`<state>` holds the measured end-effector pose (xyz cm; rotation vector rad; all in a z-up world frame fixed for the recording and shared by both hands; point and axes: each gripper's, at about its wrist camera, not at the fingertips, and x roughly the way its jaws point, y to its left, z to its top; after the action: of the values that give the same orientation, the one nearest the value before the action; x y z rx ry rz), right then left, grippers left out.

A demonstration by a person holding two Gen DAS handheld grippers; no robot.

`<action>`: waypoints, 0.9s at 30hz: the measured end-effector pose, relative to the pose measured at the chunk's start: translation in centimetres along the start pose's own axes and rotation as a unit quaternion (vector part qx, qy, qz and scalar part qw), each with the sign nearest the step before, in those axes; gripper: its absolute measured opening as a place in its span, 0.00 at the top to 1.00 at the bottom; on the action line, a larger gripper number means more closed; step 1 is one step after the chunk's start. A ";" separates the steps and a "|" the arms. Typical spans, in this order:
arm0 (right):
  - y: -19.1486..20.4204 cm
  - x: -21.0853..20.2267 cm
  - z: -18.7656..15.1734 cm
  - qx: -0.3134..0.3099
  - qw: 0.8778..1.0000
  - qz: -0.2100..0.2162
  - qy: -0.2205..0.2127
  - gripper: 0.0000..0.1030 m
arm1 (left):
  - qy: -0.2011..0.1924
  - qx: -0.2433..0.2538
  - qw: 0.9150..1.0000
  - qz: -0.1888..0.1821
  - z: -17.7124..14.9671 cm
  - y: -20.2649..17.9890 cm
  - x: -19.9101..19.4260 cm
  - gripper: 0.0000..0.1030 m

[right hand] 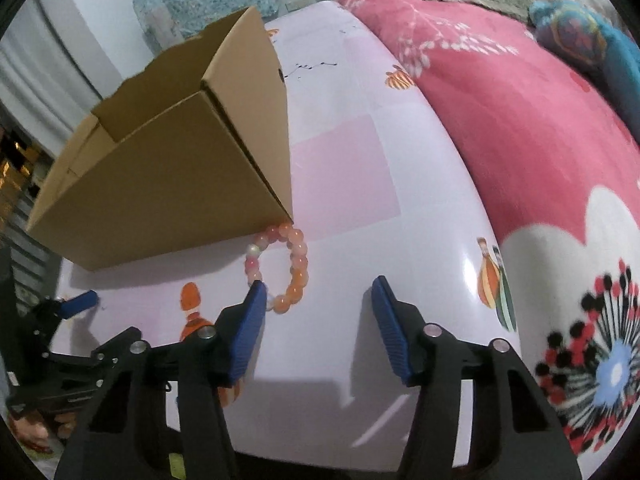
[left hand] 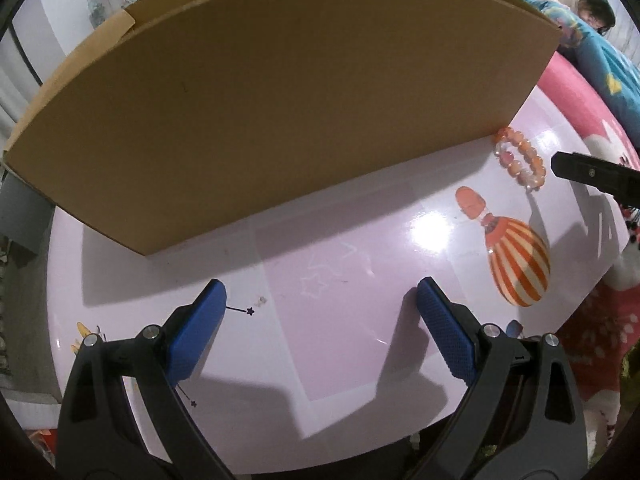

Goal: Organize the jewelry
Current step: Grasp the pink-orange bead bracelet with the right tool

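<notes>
While the beaded bracelet lies flat on the lilac tabletop, nothing of the tidying looks done to me: it is outside the cardboard box, touching or just short of the box's near corner, and no pad of mine presses on it. It is a loop of orange, pink and pearly beads, and it is the only piece of jewelry I can make out for certain. From my left wrist view the same bracelet sits at the foot of the box's long wall, well off to the side of my left gripper.

My right gripper hangs over the table with its jaws spread; one blue fingertip stands in front of the bracelet's near edge, but the gap between the pads holds only bare table. My left gripper's jaws are spread wide too, with nothing between them except the printed stars on the tabletop. A tiny pale speck lies near its one pad; I cannot tell whether it is an earring or a crumb.

I cannot see the box's floor, so I cannot say whether anything is already in it. By my judgement the whole job is left: close on the bracelet, lift it over the wall, set it inside. Beyond the table lies a pink floral blanket.
</notes>
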<state>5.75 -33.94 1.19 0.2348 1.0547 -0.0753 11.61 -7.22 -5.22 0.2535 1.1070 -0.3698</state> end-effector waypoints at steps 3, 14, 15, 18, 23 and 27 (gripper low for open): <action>1.0 0.0 0.1 -0.020 1.000 -0.012 0.001 0.58 | 0.000 -0.006 1.000 -0.006 0.1 0.5 0.1 0.10; 2.7 1.4 0.0 -0.035 0.999 -0.008 0.021 0.90 | -0.009 -0.007 1.000 -0.007 -0.1 1.6 0.1 0.08; 2.8 1.5 0.0 -0.033 0.999 0.000 0.023 0.90 | -0.009 -0.006 1.000 -0.007 -0.2 1.6 0.0 0.08; 3.2 1.5 -0.4 -0.032 0.999 0.017 0.029 0.90 | -0.012 -0.005 1.000 -0.007 -0.3 1.8 -0.1 0.08; 4.4 1.8 -1.1 -0.025 0.997 0.057 0.042 0.90 | -0.021 -0.002 1.000 -0.007 -0.7 2.0 -0.3 0.08; 5.6 2.1 -1.6 -0.026 0.994 0.094 0.055 0.90 | -0.028 -0.002 1.000 -0.007 -0.8 2.5 -0.5 0.08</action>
<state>6.39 -27.98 -0.54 0.2935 1.1378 0.1360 11.78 -4.52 -5.10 0.2302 1.0547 -0.3854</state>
